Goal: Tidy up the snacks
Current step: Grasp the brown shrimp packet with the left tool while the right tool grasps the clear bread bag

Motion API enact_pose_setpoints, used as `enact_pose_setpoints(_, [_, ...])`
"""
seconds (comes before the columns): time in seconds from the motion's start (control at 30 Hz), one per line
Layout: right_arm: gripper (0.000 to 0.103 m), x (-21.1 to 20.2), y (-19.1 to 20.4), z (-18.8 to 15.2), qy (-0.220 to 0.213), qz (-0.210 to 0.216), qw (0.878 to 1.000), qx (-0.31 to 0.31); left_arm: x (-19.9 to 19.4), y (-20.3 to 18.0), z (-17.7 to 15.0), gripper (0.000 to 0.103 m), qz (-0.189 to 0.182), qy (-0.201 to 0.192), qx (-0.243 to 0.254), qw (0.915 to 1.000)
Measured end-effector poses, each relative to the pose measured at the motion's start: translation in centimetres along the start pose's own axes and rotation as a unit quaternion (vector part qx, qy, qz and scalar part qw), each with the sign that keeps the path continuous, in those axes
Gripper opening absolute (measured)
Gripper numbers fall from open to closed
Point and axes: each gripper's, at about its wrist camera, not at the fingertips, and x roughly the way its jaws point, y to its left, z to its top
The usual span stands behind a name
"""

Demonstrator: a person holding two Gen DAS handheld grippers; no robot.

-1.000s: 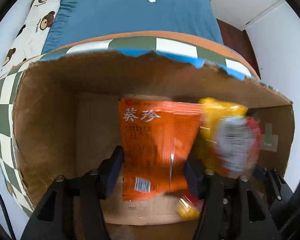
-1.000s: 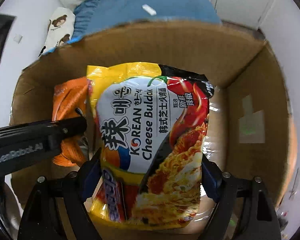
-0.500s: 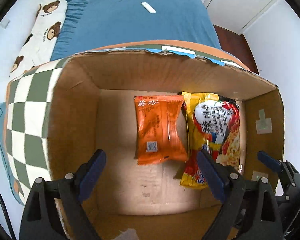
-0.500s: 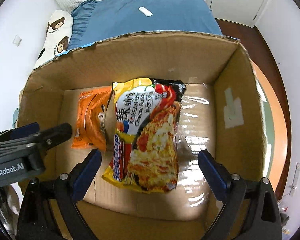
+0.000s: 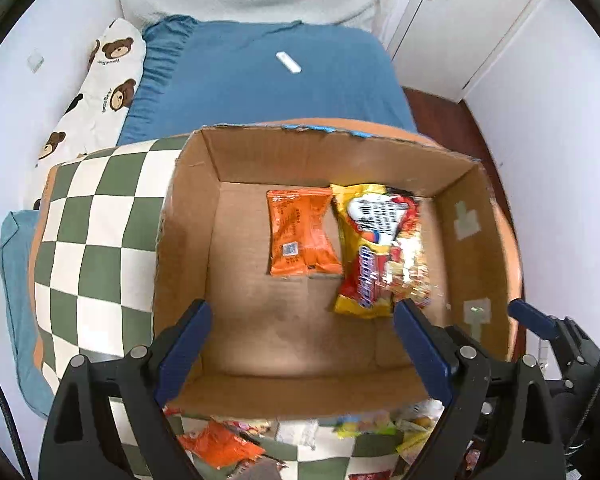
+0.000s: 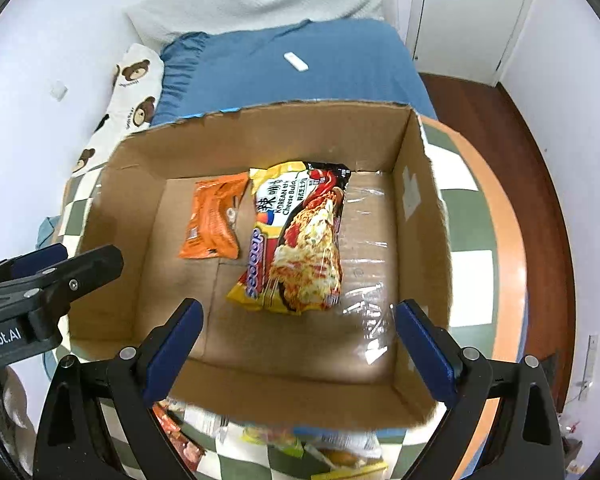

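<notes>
Our left gripper (image 5: 300, 344) and right gripper (image 6: 300, 344) have fingers wide apart, holding nothing. At twelve o'clock, the cardboard box (image 6: 416, 216) holds the orange snack packet (image 6: 214, 220) beside the noodle packet (image 6: 300, 240). Both look light, crinkly, slippery; we'd pinch their edges.

Both wrist views look steeply down, near, sharing cardboard box (image 5: 188, 216) interior.
</notes>
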Motion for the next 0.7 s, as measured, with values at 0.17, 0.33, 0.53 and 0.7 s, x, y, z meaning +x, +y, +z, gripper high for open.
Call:
enact_pose_setpoints(0.17, [0.099, -3.6, 0.4, -2.2, -0.03, 0.007, 1.0, -0.005, -3.5, -0.5, -2.1, 0.093, -0.004, -0.032, 0.002, 0.9995])
enact_pose_setpoints(0.33, [0.099, -6.7, 0.4, -5.1, -0.051, 0.027, 0.998, 0.004, -6.1, -0.3, -5.1, 0.093, -0.009, -0.056, -0.001, 0.9984])
enact_pose_setpoints(0.53, [0.099, -6.5, -0.3, -10.5, -0.032, 0.049, 0.998, 0.026, -5.9, 2.0, -10.9, 0.093, 0.019, -0.048, -0.016, 0.9986])
enact_pose_setpoints(0.7, [0.099, -3.3, -2.1, -15.7, 0.013, 0.053, 0.996, 0.065, -1.7, 4.3, -17.4, 0.093, 0.055, 0.013, -0.015, 0.9983])
